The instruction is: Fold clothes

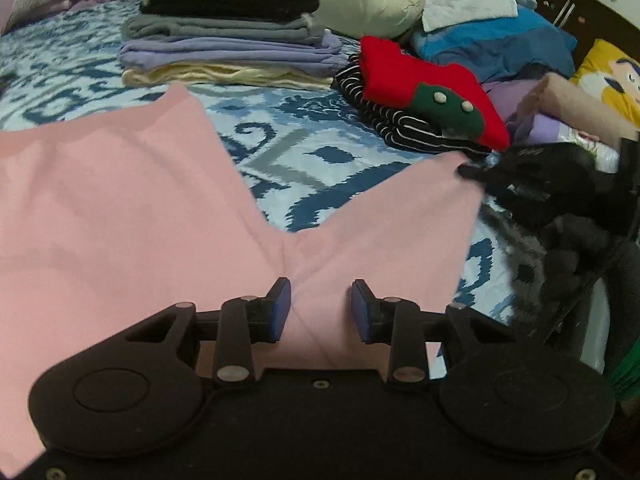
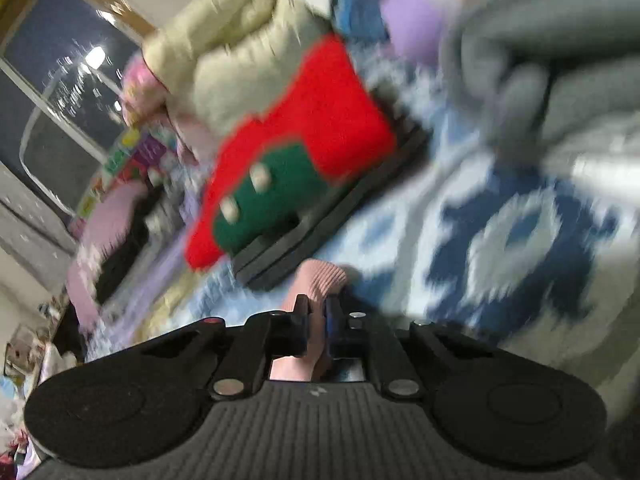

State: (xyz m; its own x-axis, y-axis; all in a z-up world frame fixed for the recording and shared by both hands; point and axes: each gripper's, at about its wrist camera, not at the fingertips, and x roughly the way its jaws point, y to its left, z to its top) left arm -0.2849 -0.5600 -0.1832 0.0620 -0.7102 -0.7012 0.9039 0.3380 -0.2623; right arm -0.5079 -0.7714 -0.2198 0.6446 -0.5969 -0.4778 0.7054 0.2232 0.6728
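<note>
Spreading over the patterned bed, the pink garment runs under the left gripper, jaws apart, its left edge cut off. Blurred right view: right gripper, jaws clamped on pink cloth, near a red sweater.
</note>
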